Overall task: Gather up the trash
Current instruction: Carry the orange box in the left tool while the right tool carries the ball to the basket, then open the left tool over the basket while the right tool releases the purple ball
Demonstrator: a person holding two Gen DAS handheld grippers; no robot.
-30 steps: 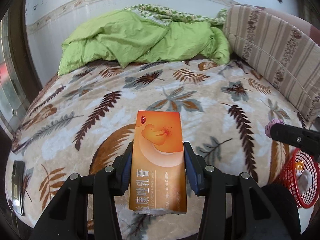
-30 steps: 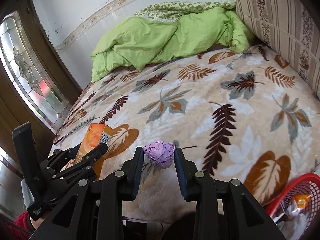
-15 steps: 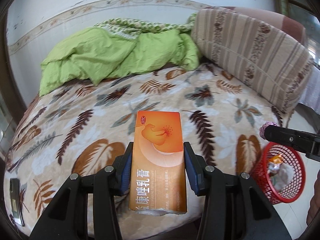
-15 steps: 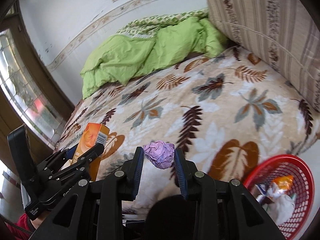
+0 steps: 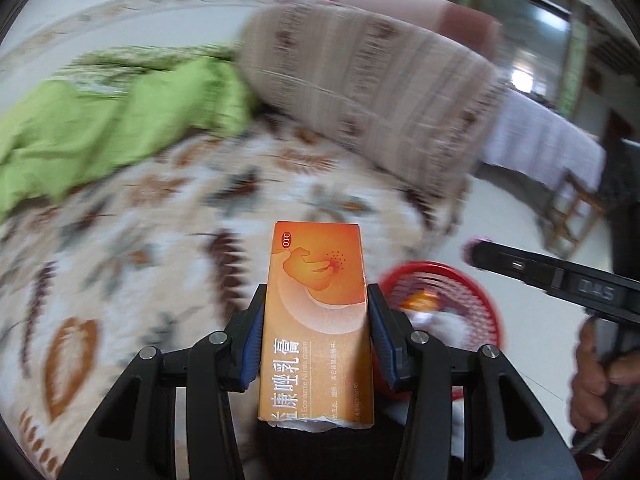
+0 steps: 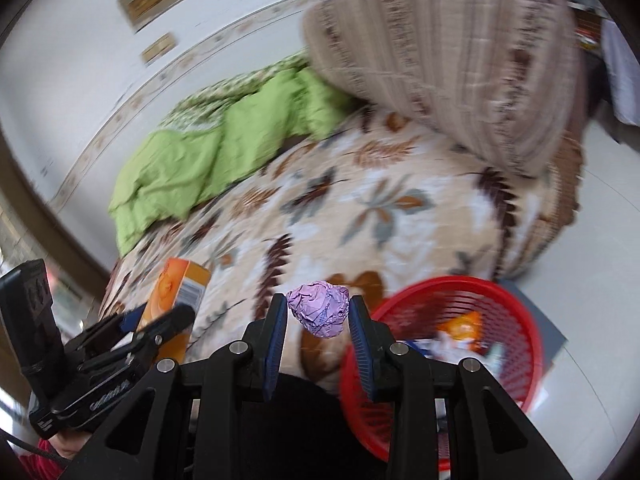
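L gripper (image 5: 316, 340) clamped on box (image 5: 316, 320); R gripper (image 6: 318, 344) clamped on paper ball (image 6: 319, 308).

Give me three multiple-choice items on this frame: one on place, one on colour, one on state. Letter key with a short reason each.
1. Where is the red basket?
A. on the bed
B. on the floor beside the bed
C. on the pillow

2. What colour is the crumpled paper ball?
A. purple
B. green
C. white

3. What is the state of the left gripper?
A. open and empty
B. shut on the orange box
C. shut on a bottle

Key: 1 B, it stands on pale floor past the bed's edge. 2 A, the ball in the right gripper is lilac. 3 B, both pads press the sides of the orange box.
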